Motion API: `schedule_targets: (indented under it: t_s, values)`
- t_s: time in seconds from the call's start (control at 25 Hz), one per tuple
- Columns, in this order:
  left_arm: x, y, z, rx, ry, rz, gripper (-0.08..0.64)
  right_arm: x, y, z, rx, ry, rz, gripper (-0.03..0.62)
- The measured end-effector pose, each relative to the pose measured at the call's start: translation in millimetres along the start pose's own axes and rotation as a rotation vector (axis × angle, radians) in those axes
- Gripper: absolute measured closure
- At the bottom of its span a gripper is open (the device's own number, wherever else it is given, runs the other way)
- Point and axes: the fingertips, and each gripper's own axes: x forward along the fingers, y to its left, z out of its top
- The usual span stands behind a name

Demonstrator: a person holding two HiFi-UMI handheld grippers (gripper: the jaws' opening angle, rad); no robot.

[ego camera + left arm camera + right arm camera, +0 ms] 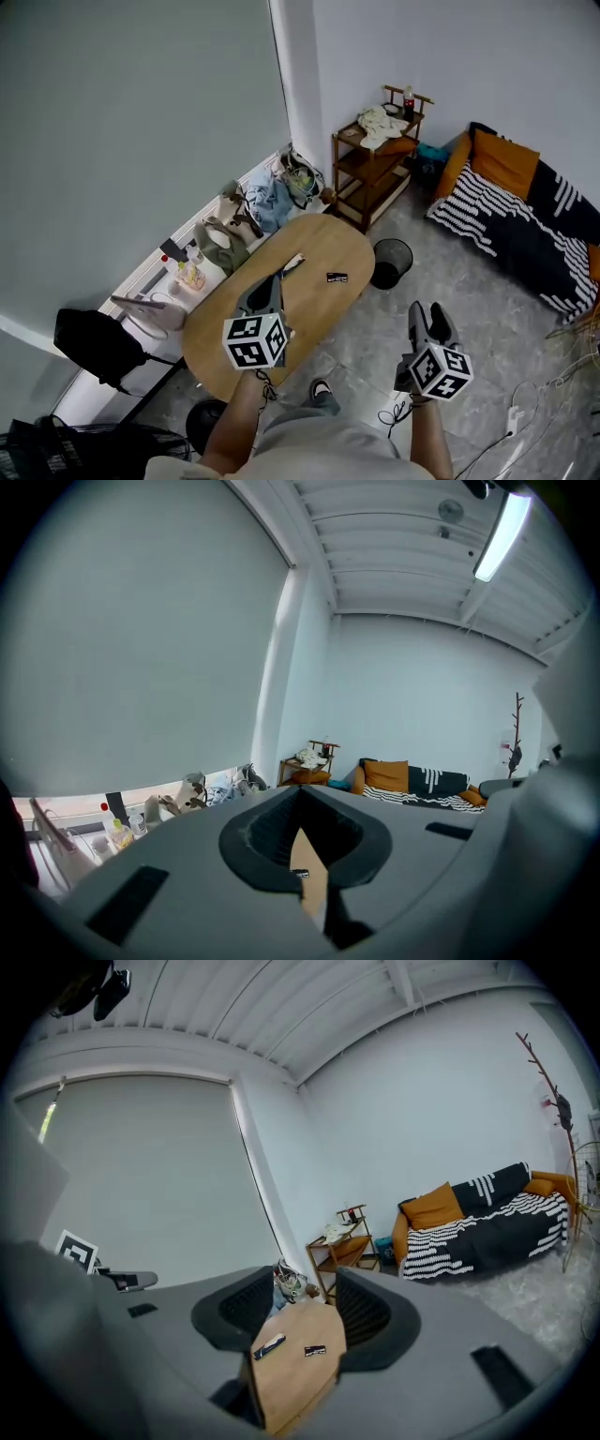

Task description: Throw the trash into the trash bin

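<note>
Two wrappers (337, 277), print too small to read, on table (319, 309); left tongs (277, 277) together, right tongs (428, 309) apart

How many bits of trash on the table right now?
2. A pale-and-dark wrapper near the middle of the table, and a small black packet to its right, nearer the trash bin. The left hand-held gripper covers part of it, so more may be hidden.

A striped sofa (506, 225) with an orange cushion (506, 161) stands near a wooden shelf (370, 169); bags (267, 202) crowd the window ledge (141, 277).
</note>
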Motion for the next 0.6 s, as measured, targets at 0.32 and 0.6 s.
schedule_targets:
  t_s: [0.32, 0.6]
  values:
    - [50.8, 37.2, 8.0, -0.027, 0.021, 0.054, 0.549, 75.1, 10.3, 8.8, -0.016, 0.045, 0.032, 0.379]
    - [68.6, 65.8, 6.8, -0.051, 0.037, 0.134, 0.549, 134.2, 21.0, 4.8, -0.033, 0.112, 0.089, 0.379]
